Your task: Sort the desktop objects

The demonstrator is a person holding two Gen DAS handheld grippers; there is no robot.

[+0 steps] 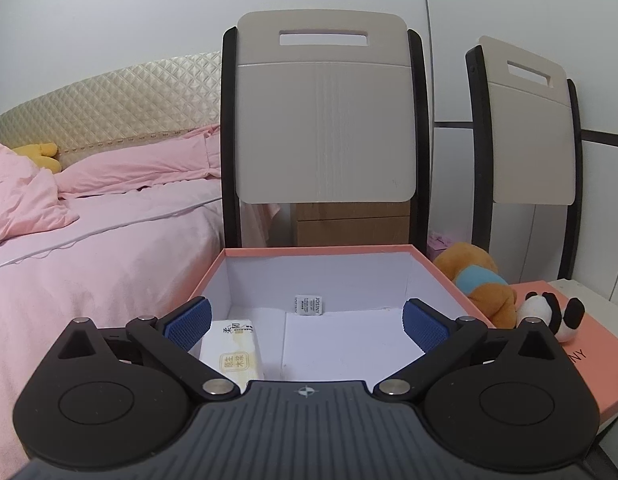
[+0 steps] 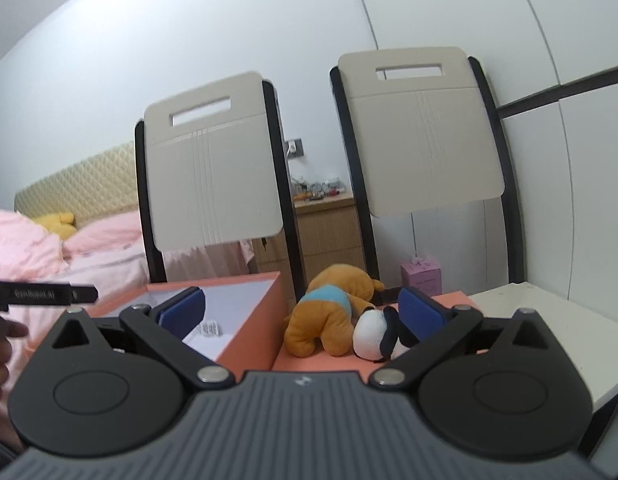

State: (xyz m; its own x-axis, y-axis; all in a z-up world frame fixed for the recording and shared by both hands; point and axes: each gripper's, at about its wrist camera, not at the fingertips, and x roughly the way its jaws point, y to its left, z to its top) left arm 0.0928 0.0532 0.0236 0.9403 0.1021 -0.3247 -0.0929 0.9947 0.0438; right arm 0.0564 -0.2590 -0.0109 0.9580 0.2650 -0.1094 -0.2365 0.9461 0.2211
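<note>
An open salmon-pink box (image 1: 437, 268) with a white inside stands in front of me. In it lie a tissue pack (image 1: 234, 354) at the near left and a small white sachet (image 1: 307, 304) at the back. My left gripper (image 1: 307, 322) is open and empty over the box. An orange plush dog (image 1: 479, 282) and a small panda plush (image 1: 557, 314) lie on the pink box lid (image 1: 589, 368) to the right. My right gripper (image 2: 303, 314) is open and empty, just short of the dog (image 2: 329, 316) and panda (image 2: 375, 334); the box (image 2: 251, 316) is to its left.
Two beige chair backs (image 1: 325, 120) (image 1: 529, 128) stand behind the box. A bed with pink bedding (image 1: 89, 248) is on the left. A wooden nightstand (image 2: 325, 224) and a small pink box (image 2: 423, 278) are behind. The white table top (image 2: 557, 340) extends right.
</note>
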